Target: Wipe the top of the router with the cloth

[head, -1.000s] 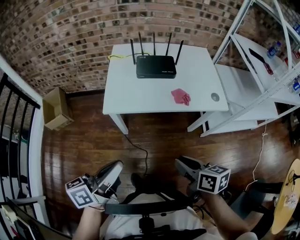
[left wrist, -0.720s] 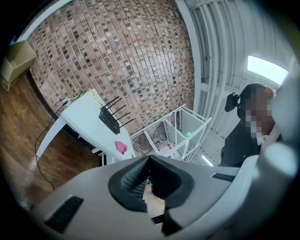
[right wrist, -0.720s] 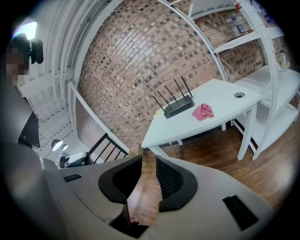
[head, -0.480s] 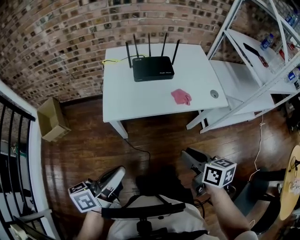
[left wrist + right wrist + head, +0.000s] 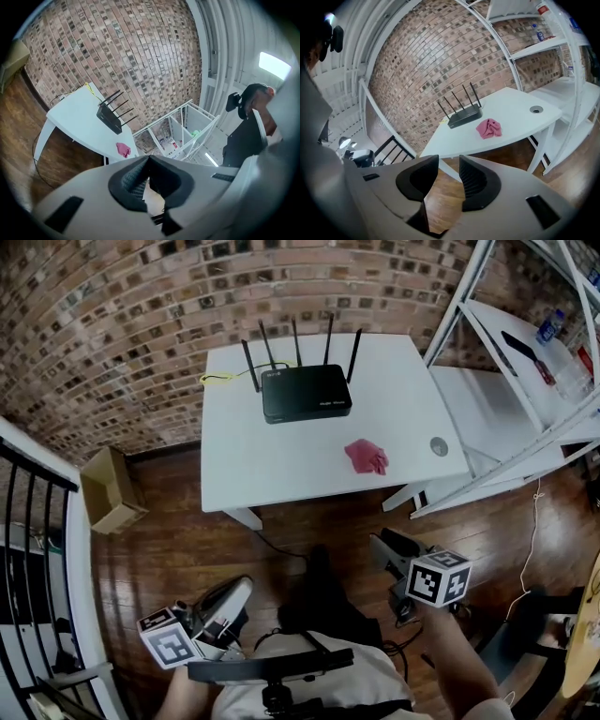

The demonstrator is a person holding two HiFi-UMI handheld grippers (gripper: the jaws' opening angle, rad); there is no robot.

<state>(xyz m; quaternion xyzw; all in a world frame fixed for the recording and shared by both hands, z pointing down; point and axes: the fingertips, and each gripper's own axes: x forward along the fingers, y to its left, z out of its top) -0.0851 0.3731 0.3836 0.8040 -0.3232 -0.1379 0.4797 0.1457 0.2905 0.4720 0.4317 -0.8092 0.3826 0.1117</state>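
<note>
Left claw (image 5: 236, 591): jaw tips together, nothing between them, held low over the wood floor (image 5: 178, 540) near the person's lap. Right claw (image 5: 382, 546): jaws apart with a clear gap, they have just been opening, and nothing sits in the gap, only floor behind it. Both claws are short of the white counter (image 5: 246, 465) and touch nothing on it. The pink cloth (image 5: 367, 457) lies crumpled on the counter almost straight ahead of the right claw, well apart from it and near the counter's front edge. The black router (image 5: 307, 393) sits flat further back, beyond the cloth and ahead-left of the right claw, ahead-right of the left claw, with five antennas up. Cloth and router are apart, not touching. A small grey round disc (image 5: 438, 445) sits on the counter ahead-right of the right claw, beside the cloth. A yellow cable (image 5: 217, 378) runs off the counter's back corner, far ahead of the left claw. White shelf rack (image 5: 506, 418) stands right of the right claw; cardboard box (image 5: 111, 488) on the floor ahead-left of the left claw.
</note>
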